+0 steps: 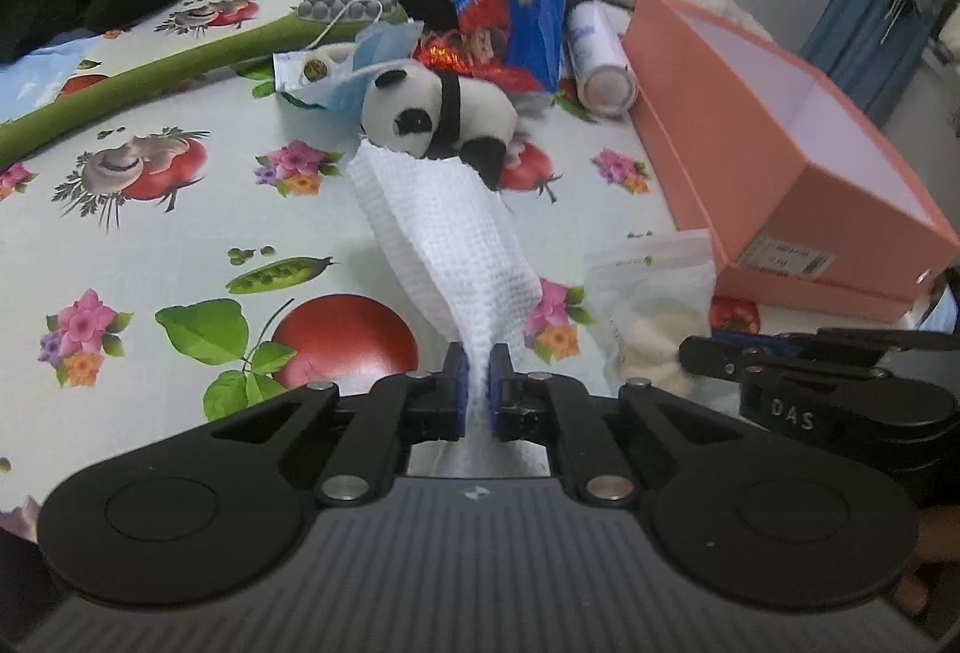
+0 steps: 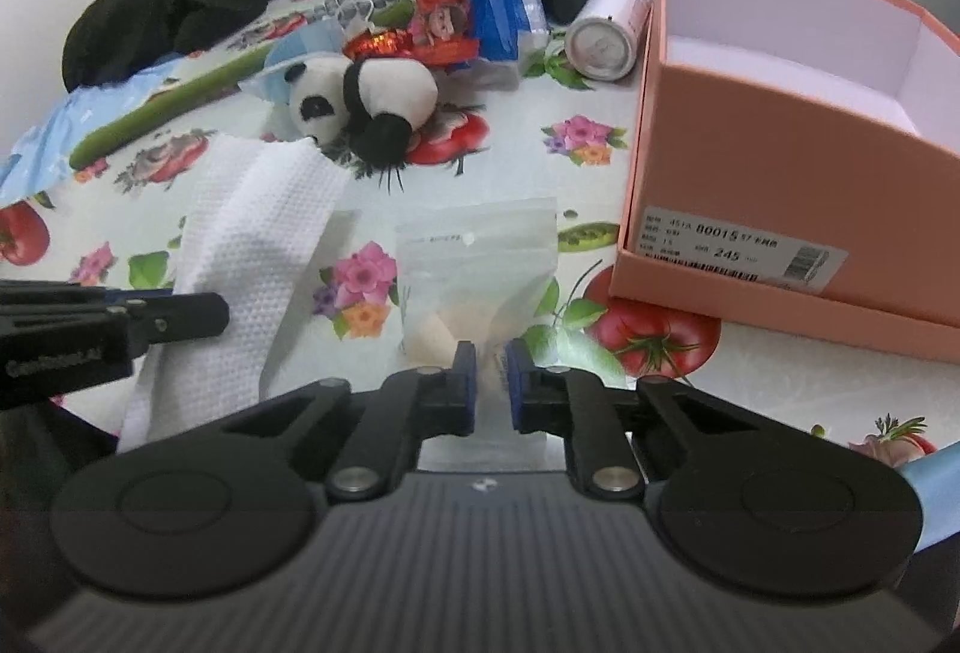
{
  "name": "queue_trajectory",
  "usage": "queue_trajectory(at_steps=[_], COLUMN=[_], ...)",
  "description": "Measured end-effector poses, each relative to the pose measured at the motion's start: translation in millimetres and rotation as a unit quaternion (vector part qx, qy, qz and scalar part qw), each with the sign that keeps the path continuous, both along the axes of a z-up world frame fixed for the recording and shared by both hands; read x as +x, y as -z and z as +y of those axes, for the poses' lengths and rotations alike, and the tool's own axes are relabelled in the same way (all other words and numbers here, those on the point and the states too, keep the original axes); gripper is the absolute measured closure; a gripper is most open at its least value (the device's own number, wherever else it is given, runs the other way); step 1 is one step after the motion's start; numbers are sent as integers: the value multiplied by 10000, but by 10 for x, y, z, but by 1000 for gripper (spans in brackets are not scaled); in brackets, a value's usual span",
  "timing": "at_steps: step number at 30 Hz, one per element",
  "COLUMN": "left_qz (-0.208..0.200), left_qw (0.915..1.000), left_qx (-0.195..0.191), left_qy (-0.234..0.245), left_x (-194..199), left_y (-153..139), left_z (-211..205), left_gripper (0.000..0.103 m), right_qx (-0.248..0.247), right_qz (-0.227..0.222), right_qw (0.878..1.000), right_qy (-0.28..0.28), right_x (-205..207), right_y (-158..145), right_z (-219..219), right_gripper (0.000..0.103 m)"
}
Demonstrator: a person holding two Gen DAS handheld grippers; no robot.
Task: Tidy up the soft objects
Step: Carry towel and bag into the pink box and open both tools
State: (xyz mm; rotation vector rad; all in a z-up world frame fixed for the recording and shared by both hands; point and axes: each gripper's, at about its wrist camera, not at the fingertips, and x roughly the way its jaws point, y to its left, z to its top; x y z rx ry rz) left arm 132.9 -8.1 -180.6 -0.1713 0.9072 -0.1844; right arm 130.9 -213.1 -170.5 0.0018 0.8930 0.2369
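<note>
We have the left gripper (image 1: 478,383) pinched tight on the near corner of the white cloth (image 1: 444,233), lifting it clear of the panda (image 1: 441,113). Our right gripper (image 2: 492,383) seems clamped on the clear bag (image 2: 480,257), just ahead; the pink box (image 2: 780,161) waits right.

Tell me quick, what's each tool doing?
Left tool: closed, holding the white cloth.
Right tool: closed, holding the clear bag.
</note>
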Motion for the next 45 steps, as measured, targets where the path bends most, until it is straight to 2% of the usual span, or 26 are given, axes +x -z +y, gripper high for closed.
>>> queue_trajectory(at_steps=[11,28,36,45], left_qz=[-156,-570,-708,-698], left_qw=[9996,9976,9967,9939], left_qx=[-149,-338,-407,-651], left_qy=[-161,-175,13,546], left_x=[-103,-119,-29,101], left_y=[-297,-1185,-1474,-1620], left_z=[86,-58,-374,-1068], left_gripper=[94,94,94,94], right_qx=[93,449,523,514], right_qz=[-354,-1059,-1298,-1348], right_qw=[9993,9933,9901,9871], right_qy=[4,-45,145,697], right_x=[-74,-210,-259,-358], right_y=[-306,-1274,-1534,-1670], right_z=[0,-206,-491,-1103], right_gripper=[93,93,93,93])
